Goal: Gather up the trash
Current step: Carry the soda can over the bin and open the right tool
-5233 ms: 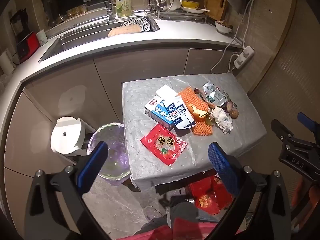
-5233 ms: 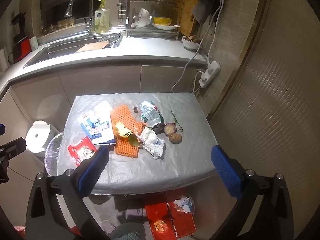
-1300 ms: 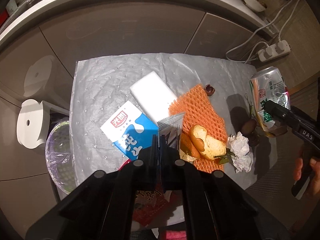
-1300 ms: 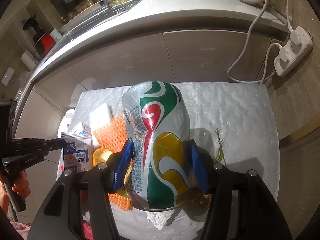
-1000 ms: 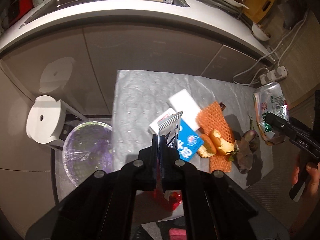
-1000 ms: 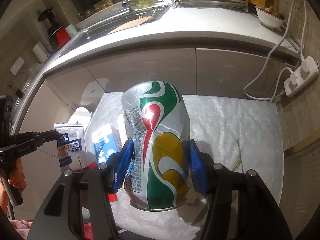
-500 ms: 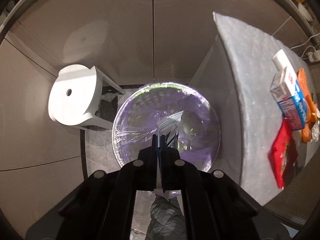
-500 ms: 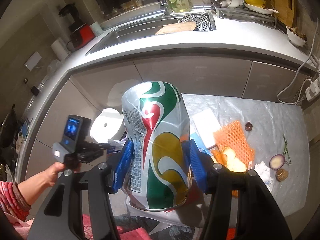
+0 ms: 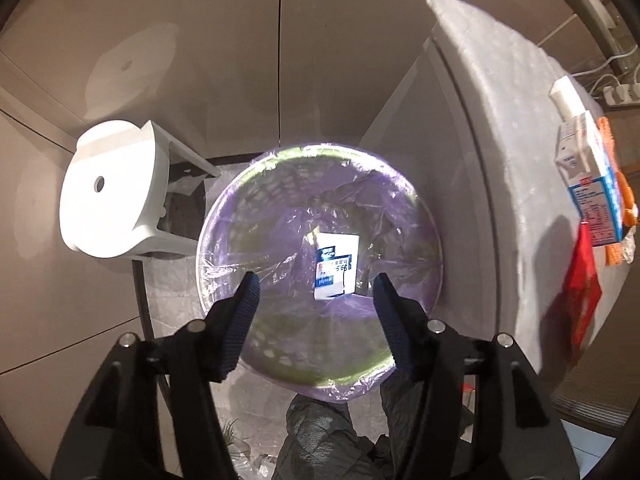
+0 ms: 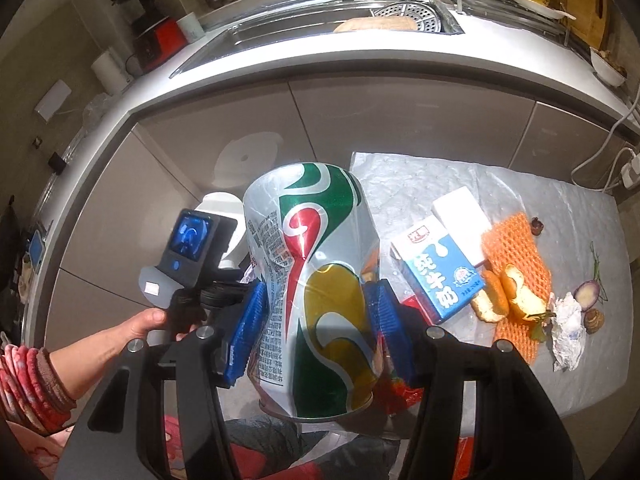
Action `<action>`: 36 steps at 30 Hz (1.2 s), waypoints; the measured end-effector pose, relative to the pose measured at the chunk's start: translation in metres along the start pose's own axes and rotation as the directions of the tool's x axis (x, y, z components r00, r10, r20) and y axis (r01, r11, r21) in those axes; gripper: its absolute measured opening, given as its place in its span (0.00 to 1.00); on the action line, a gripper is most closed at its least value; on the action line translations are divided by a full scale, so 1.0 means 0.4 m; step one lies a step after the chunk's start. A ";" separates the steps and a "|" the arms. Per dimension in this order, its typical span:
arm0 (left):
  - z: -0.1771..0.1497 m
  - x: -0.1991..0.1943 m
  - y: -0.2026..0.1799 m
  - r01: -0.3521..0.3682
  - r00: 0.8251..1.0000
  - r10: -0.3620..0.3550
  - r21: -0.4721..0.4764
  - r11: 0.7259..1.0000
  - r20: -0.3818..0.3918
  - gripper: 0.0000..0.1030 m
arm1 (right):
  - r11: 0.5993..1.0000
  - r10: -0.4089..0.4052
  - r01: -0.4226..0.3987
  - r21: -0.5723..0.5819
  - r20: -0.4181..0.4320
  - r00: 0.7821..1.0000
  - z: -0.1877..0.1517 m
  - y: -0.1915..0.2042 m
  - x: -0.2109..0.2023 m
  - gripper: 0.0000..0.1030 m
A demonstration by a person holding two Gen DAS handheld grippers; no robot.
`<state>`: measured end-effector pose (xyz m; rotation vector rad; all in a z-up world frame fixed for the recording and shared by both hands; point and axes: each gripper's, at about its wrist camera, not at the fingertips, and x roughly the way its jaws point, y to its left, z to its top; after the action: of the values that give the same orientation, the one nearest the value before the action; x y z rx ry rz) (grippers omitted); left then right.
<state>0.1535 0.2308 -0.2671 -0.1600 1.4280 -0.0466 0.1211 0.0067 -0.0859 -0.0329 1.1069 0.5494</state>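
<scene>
My left gripper [image 9: 316,292] is open and empty above the round trash bin [image 9: 424,216] lined with a purple bag. A small blue and white wrapper [image 9: 335,266] lies inside the bin. My right gripper [image 10: 314,312] is shut on a dented silver, green and red soda can [image 10: 316,280], held upright over the left end of the table [image 10: 560,200]. On the table lie a blue milk carton [image 10: 440,276], a white box [image 10: 462,216], orange foam net [image 10: 516,248], bread pieces [image 10: 508,292], crumpled paper [image 10: 566,332] and a red packet [image 9: 580,284].
A white stool [image 9: 108,192] stands left of the bin, against the beige cabinet fronts [image 9: 240,60]. The counter with a sink [image 10: 320,24] runs behind the table. The person's hand holds the left gripper's handle [image 10: 188,280] beside the can. A power strip [image 10: 630,168] hangs at right.
My left gripper has opened and the wrapper it held has dropped into the bin. My right gripper has carried the can further left, toward the bin side of the table.
</scene>
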 end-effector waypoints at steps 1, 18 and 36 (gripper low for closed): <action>-0.003 -0.036 0.003 0.015 1.000 -0.015 0.003 1.000 0.015 0.57 | 1.000 0.012 -0.012 -0.004 -0.006 1.000 0.000 0.011 0.019 0.55; -0.162 -0.457 0.139 -0.185 0.950 0.218 -0.161 0.969 0.222 0.92 | 0.972 0.069 -0.119 -0.201 -0.236 0.969 -0.065 0.222 0.481 0.56; -0.105 -0.427 -0.169 -0.006 0.972 -0.013 0.080 0.997 0.236 0.92 | 0.984 -0.150 0.153 -0.090 0.046 0.988 -0.008 -0.168 0.053 0.90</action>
<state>0.0919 0.1823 -0.0958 -0.0982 1.1863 -0.0848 0.1547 -0.0440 -0.1220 -0.1859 1.0305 0.4629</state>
